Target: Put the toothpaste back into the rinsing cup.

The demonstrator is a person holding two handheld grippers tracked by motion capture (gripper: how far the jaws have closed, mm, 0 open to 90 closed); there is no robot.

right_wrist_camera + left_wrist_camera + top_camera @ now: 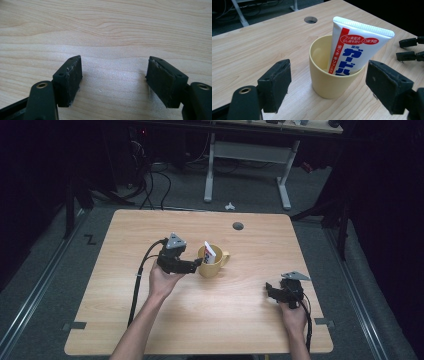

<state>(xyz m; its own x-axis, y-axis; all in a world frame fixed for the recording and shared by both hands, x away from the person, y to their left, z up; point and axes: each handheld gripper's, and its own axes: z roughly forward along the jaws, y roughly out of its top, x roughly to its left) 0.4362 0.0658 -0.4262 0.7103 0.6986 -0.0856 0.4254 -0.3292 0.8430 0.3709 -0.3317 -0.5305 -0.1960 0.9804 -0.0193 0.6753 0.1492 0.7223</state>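
A yellow mug stands upright near the middle of the wooden table. A white toothpaste tube with red and blue print leans inside it, crimped end up. My left gripper is held level just left of the mug, open, with its pads apart from the mug wall and the mug just beyond them. My right gripper rests low at the table's right front, open over bare wood. Its jaw tips also appear in the left gripper view, right gripper beyond the mug.
A round grey cable hole lies in the tabletop behind the mug. A white-legged desk and cables stand on the floor beyond the far edge. Bare wood lies between my two hands.
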